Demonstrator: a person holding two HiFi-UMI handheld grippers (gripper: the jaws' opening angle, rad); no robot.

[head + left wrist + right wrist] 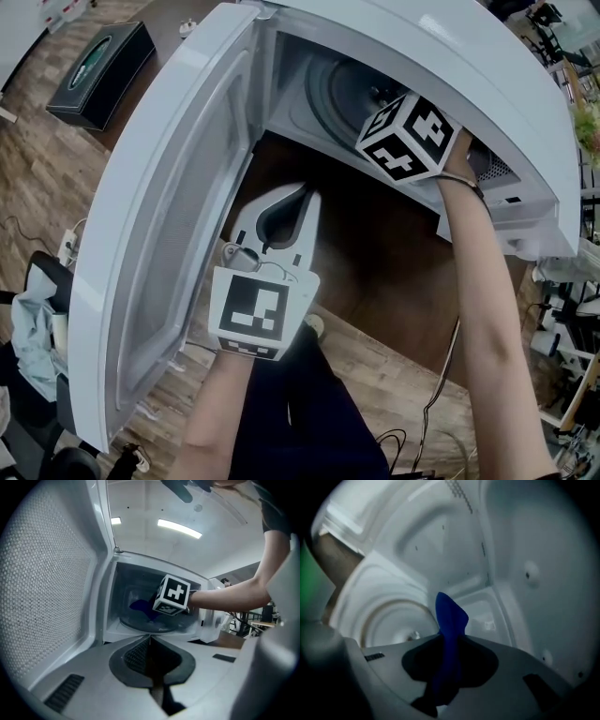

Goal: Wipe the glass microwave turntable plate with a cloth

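The right claw (449,637) pinches the limp blue cloth (451,613) mid-fold; left claw (150,638) pressed together, empty; glass turntable plate (386,620) likely slippery, fragile

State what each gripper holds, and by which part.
Right gripper pinches the blue cloth at a bunched fold, one tip poking out. Left gripper holds nothing.

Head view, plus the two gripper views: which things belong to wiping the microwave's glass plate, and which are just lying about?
For the job:
- microwave, door open
- glass plate inside it
- blue cloth, pinched in the jaws of the right gripper

Lying about:
- black box on the tabletop
- cable on the floor
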